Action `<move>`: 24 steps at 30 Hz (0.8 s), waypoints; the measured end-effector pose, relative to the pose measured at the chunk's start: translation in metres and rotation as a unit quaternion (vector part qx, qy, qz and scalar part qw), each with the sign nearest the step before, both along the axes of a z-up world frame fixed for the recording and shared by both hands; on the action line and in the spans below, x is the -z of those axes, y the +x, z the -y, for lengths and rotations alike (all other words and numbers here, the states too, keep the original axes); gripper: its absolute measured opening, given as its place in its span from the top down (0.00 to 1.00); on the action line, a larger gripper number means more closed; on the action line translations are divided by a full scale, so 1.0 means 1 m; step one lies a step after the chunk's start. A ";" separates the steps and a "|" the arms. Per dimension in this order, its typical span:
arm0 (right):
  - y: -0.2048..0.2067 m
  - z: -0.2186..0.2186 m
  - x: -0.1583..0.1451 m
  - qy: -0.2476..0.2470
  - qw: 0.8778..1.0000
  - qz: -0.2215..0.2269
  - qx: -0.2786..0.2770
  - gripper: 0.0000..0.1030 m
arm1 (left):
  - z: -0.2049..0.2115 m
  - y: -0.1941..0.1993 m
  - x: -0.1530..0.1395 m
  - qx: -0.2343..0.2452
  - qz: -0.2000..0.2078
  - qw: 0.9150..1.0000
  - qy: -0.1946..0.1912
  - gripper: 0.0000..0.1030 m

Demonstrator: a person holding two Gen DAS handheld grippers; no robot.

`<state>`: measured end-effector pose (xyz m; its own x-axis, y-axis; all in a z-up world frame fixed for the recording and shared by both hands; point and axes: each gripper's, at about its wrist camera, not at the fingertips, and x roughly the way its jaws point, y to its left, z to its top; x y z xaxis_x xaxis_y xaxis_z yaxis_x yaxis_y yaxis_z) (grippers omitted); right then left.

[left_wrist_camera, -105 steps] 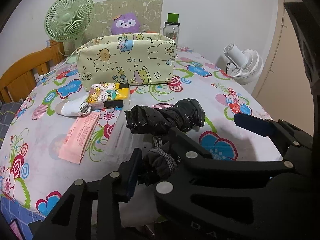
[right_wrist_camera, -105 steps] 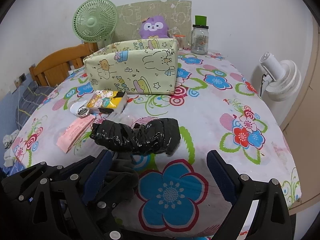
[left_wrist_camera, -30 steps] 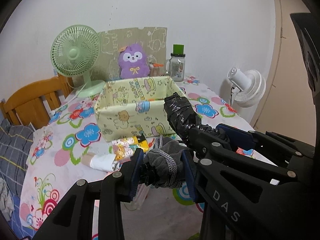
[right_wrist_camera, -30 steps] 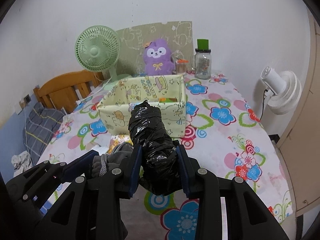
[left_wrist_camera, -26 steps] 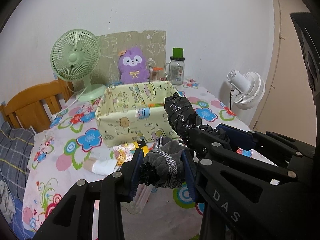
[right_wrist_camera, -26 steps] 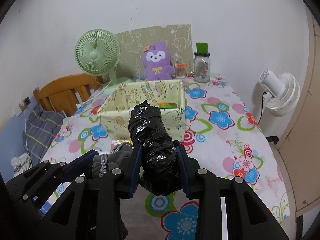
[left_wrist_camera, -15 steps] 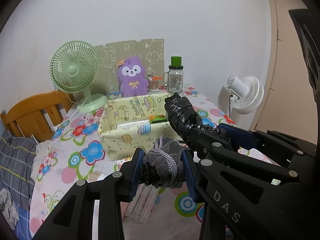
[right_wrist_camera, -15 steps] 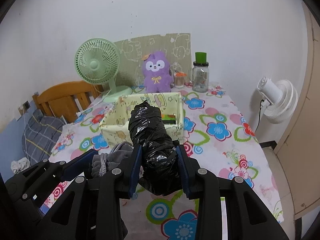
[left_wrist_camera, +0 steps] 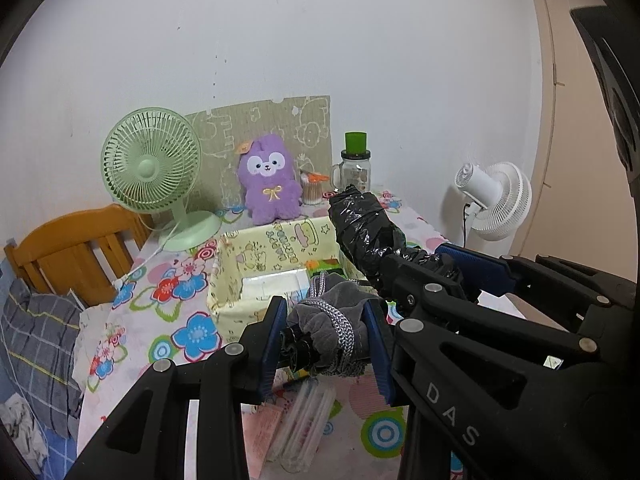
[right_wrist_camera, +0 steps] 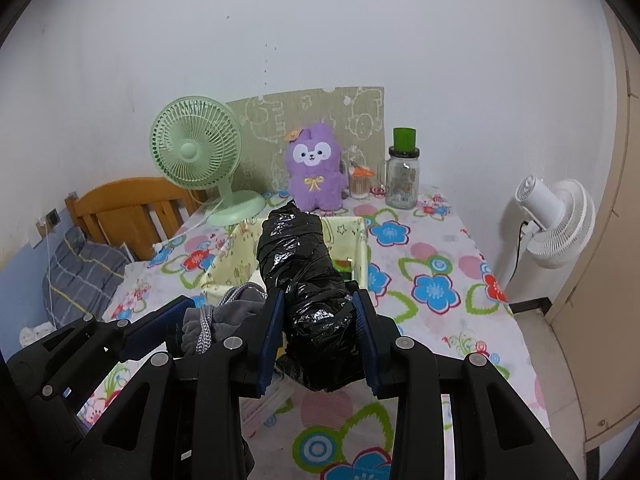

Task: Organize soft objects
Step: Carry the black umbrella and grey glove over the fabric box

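Since the earlier frames we have lifted both bundles off the flowered tablecloth (right_wrist_camera: 436, 264), and they now hang higher over it, with the box further below us than a second ago. Nearest to us, our left gripper (left_wrist_camera: 326, 344) is clamped on a grey fleece bundle tied with silver-grey braided cord (left_wrist_camera: 332, 320), its blue pads pressing both sides. Just beside it, our right gripper (right_wrist_camera: 320, 328) squeezes a crinkled black plastic-wrapped roll (right_wrist_camera: 308, 280), which sticks out forward past the pads. Under the two grippers, on the cloth, lie a clear plastic packet (left_wrist_camera: 304, 424) and a pink paper slip (left_wrist_camera: 262, 428). Beyond the bundles sits the pale yellow cartoon-print fabric box (left_wrist_camera: 236, 280), open at the top, with a white packet (left_wrist_camera: 272, 284) and something green (left_wrist_camera: 326, 266) inside. Behind it stand a purple plush toy (right_wrist_camera: 316, 172), a mint-green desk fan (right_wrist_camera: 196, 152) and a glass jar with a green lid (right_wrist_camera: 403, 176). A white fan (right_wrist_camera: 556, 220) stands off the table's right edge.
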<state>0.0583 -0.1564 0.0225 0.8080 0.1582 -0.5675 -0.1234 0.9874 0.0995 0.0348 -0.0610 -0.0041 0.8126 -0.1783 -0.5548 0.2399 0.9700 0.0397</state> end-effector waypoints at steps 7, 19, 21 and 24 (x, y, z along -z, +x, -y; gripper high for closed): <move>0.012 -0.001 -0.004 -0.002 1.000 0.000 -0.001 0.63 | -0.001 0.012 -0.003 -0.001 0.001 1.000 0.001 0.61; 0.047 -0.004 -0.003 0.004 1.000 -0.006 -0.003 0.63 | -0.002 0.043 -0.003 -0.005 0.002 1.000 0.007 0.61; 0.053 -0.004 -0.003 0.005 1.000 -0.007 -0.003 0.63 | -0.002 0.048 -0.003 -0.006 0.002 1.000 0.008 0.61; 0.061 -0.005 -0.002 0.003 1.000 -0.008 -0.002 0.63 | -0.003 0.057 -0.002 -0.009 0.002 1.000 0.009 0.61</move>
